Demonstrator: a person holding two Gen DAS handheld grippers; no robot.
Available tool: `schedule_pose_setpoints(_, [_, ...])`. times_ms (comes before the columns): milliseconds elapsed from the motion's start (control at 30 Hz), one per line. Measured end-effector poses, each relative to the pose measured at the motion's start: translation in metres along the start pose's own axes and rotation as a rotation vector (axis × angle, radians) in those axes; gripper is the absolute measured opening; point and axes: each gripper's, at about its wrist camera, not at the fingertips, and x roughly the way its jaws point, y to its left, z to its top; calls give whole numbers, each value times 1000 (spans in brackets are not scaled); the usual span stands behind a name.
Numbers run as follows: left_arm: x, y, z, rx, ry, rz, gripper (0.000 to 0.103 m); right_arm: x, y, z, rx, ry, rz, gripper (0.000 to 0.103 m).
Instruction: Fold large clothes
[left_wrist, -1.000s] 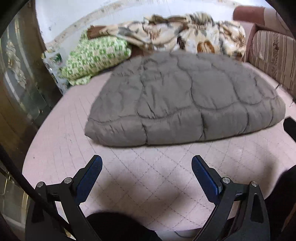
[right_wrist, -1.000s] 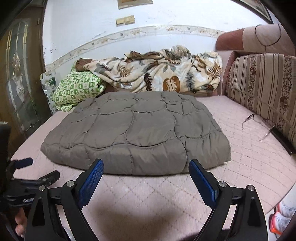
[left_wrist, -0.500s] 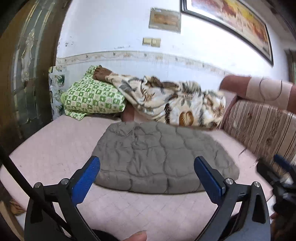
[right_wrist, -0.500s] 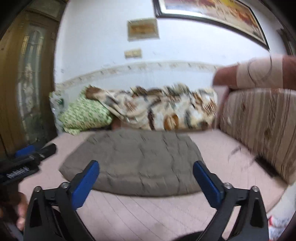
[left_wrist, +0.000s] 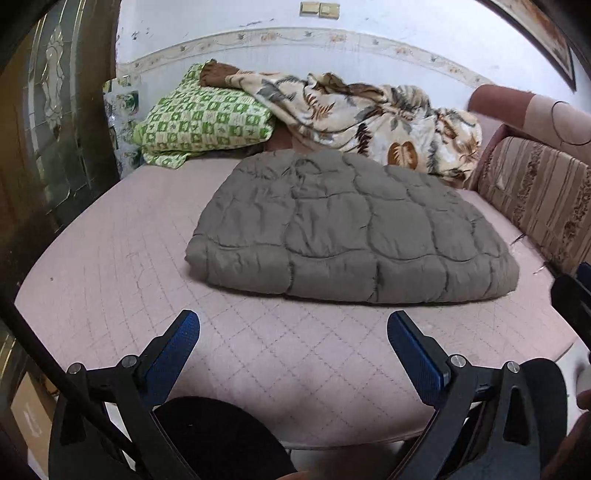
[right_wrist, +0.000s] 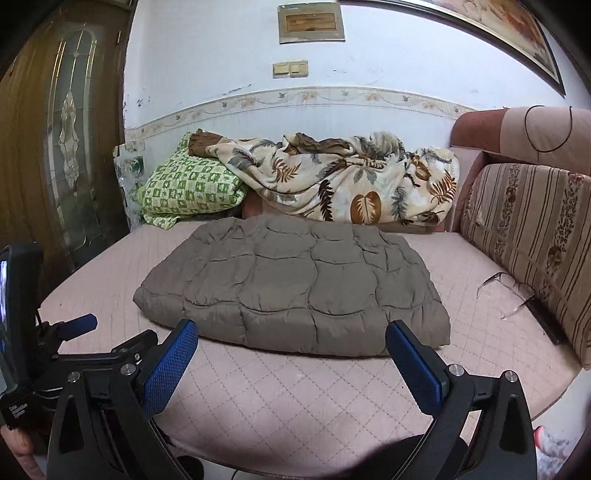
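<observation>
Two sets of tongs, left tongs (left_wrist: 293, 326) and right tongs (right_wrist: 291, 336), hang wide and empty over the pink mattress's (right_wrist: 295, 398) near edge. Beyond them a grey quilted comforter (right_wrist: 295, 284), folded flat, lies mid-mattress. Spectacles (right_wrist: 508, 291) rest at right; a green pillow (right_wrist: 188, 188) and leaf-print blanket (right_wrist: 343, 181) lie behind.

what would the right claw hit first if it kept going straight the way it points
Probably the near edge of the grey quilt. The open right claw points down at it over the pink mattress, though depth is unclear.
</observation>
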Motion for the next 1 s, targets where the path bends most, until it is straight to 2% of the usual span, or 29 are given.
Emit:
schedule_pose_setpoints(333, [5,6,-5,0,14,20,101,3,11,-6,-46,20,22,103])
schedule_pose_setpoints(900, [20,6,-7,1,59,28,101,12,9,-11,-39,49,27,103])
schedule_pose_setpoints(1000, [22,7,-7,0,65,49,101,13,9,-13,-37,55,25,103])
